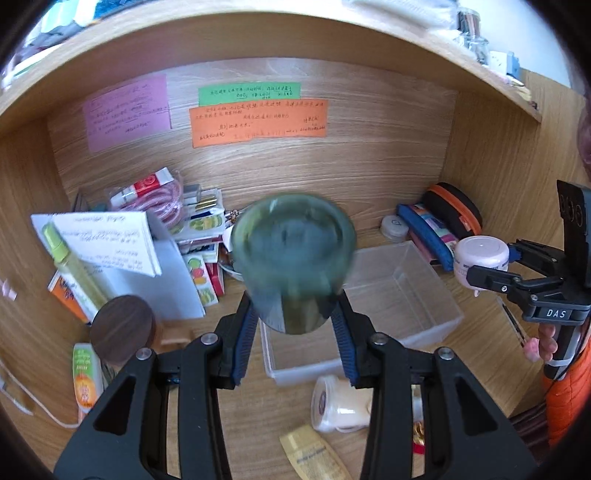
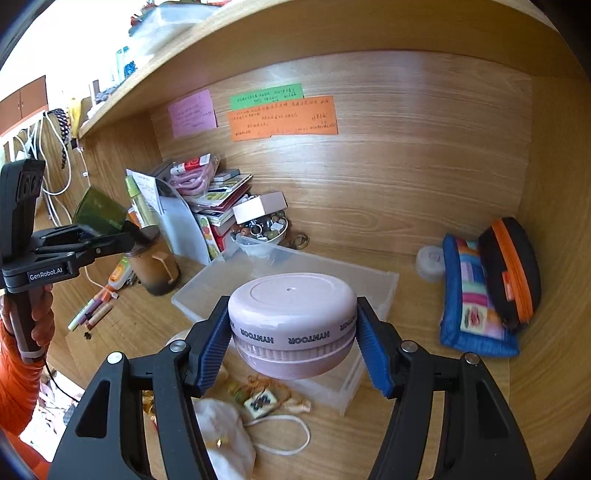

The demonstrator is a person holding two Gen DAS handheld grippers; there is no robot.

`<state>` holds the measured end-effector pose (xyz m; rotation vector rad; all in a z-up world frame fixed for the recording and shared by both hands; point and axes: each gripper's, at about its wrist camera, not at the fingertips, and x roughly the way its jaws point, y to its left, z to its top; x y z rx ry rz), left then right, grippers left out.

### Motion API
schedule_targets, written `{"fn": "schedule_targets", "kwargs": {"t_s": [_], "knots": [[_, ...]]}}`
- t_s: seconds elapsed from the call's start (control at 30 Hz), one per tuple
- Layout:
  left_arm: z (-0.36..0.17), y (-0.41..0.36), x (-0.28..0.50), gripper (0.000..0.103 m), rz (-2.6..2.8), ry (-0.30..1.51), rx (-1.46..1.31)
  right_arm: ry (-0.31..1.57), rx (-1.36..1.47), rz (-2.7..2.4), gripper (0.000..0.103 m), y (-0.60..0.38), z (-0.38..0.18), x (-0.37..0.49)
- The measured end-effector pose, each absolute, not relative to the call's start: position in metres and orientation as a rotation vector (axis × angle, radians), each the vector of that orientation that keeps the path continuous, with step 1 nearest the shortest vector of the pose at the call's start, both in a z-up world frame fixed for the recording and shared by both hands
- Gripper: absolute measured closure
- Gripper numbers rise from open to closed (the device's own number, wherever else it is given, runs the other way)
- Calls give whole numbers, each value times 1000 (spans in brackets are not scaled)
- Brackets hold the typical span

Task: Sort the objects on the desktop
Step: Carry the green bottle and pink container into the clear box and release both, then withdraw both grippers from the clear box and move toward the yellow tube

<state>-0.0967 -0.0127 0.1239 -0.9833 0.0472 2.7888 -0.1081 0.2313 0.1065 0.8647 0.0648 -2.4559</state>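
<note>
Both fingers grip: left gripper (image 1: 295,325) green jar (image 1: 295,262), right gripper (image 2: 291,350) pink HYNTOOR tub (image 2: 291,325), branding visible only right view.

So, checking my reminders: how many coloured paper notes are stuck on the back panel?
3: a pink note at the left, a green note right of it, and an orange note directly below the green, overlapping its lower edge. None looks hidden.

Place: a home or dormitory study nook, with a wood-grain counter (image 2: 424,424) set under an overhead shelf (image 2: 332,33).
Back panel: handwritten pink note (image 1: 127,112), green note (image 1: 249,94) and orange note (image 1: 258,122) stuck on it.
Clutter: stacked booklets and packets (image 2: 218,199), a patchwork pencil pouch (image 2: 474,299), marker pens (image 2: 92,312).
Side: white charger cables (image 2: 55,147) hanging by the wall.
</note>
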Motion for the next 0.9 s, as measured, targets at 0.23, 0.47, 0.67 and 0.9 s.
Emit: {"fn": "schedule_targets", "kwargs": {"t_s": [0.23,0.47,0.67,0.9], "knots": [[89,0,-150,63,2711,93,-1099,76,931,-2437,43,219,88,-147],[32,13,-198,81,2602,98,-1270,72,1031,-2393,43,207,55,-178],[13,20,-206,82,2558,135,-1323,134,1101,-2368,42,198,38,-200],[11,15,-215,67,2576,156,-1326,230,1201,-2325,42,184,18,-221]]}}
